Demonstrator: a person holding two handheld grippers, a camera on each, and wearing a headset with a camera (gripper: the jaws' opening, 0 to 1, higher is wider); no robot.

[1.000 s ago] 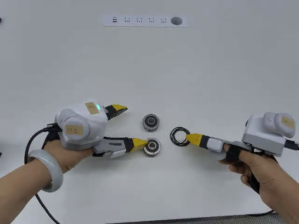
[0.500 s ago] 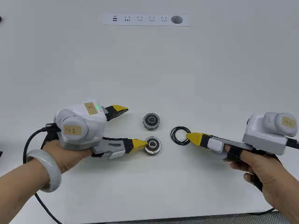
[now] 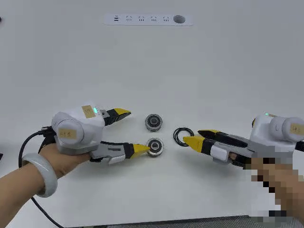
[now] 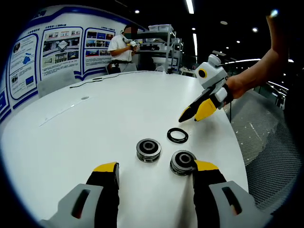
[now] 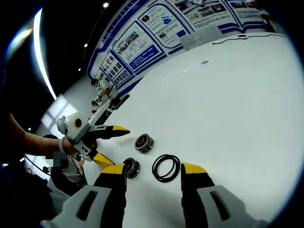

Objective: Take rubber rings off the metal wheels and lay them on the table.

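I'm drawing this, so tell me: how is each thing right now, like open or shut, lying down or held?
Near wheel: lying flat on the table.
Far wheel: lying flat, nothing touching it.
Rubber rings: off the wheels, flat on the table.
Left claw: open, one tip at the near wheel.
Right claw: open, holding nothing, tips by the rubber rings.
Power strip: nothing plugged in.

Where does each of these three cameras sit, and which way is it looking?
Head view: on the headset, looking down at the table; left gripper, right gripper and a forearm show.
Left gripper view: on the left gripper, looking along its fingers toward the right gripper.
Right gripper view: the reverse, along its fingers toward the left gripper.
Shared: near wheel, far wheel, ring.
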